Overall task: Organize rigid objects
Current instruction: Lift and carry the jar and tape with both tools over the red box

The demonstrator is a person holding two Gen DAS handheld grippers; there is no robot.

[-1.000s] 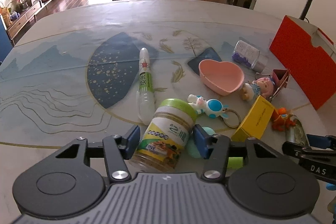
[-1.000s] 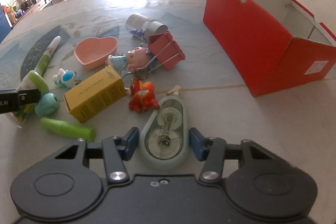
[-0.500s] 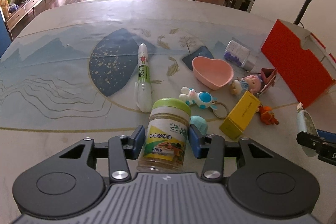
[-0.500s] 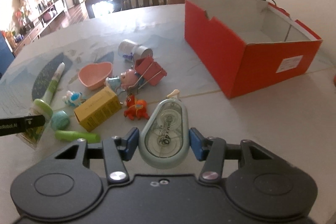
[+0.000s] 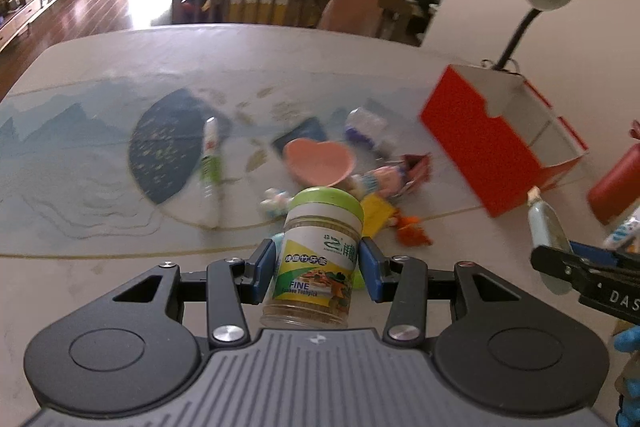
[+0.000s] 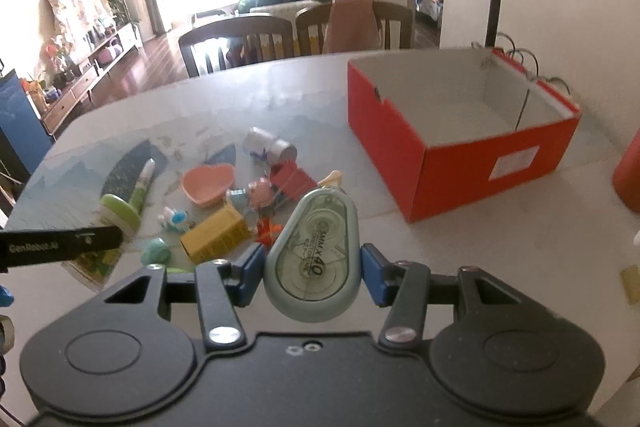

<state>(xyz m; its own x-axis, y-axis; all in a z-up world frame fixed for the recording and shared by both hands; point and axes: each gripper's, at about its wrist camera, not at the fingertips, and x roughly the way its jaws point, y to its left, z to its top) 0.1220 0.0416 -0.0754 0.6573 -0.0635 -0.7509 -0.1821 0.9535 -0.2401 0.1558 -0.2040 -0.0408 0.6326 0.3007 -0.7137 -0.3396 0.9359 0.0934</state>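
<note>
A: Between the blue pads of the left gripper [image 5: 318, 269] sits a toothpick jar [image 5: 316, 259], green lid up, pinched across its label and clear of the table [image 5: 100, 147]. The jaws have just been closing, and now the pads press both sides of it.

B: And the right gripper [image 6: 312, 273]?

A: Its pads clamp a correction tape dispenser [image 6: 314, 259] by the long edges, flat face up and nose pointing away. Gripping the narrow sides looks the only way such a flat thing would fit.

B: Why hold both up off the table?

A: My guess is to clear the pile beyond: a yellow carton [image 6: 216, 241], a pink heart dish [image 6: 208, 183] and a glue pen [image 5: 210, 167] lying loose.

B: Where would they go?

A: Probably the red box [image 6: 460, 155], farther off to the right, open-topped and seemingly bare inside. Both grippers are well short of it.
</note>
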